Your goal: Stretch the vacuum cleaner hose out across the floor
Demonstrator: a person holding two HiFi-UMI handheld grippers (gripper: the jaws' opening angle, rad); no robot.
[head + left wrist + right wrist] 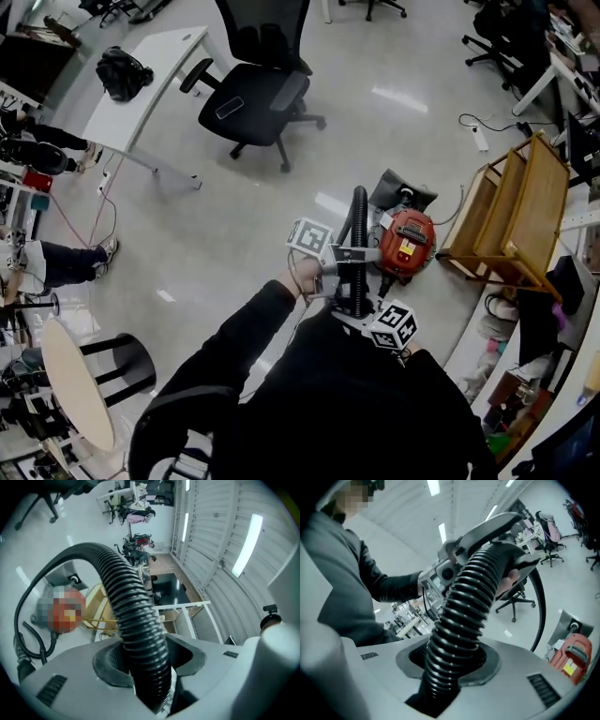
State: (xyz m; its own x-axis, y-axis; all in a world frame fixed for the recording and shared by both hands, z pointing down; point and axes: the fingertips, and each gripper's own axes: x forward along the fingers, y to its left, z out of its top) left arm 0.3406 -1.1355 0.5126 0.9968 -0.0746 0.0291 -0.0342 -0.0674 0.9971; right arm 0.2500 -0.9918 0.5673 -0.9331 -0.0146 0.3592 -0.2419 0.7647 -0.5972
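Polished office floor (pixel 281 225), bare through the middle; the red vacuum cleaner body (pixel 406 246) sits toward its right edge, just beside a wooden rack (pixel 511 211), and the black ribbed hose (pixel 359 220) arches up from it, held clear of the floor. Left gripper (pixel 352 256) and right gripper (pixel 359 314) each have jaws closed around the hose, one close behind the other; the step looks like taking hold before the pull-out, and next the free length needs lowering and drawing away from the body. Best run is probably across the bare middle toward the left edge, minding the office chair (pixel 253 98) and white counter (pixel 150 80) at the far side.
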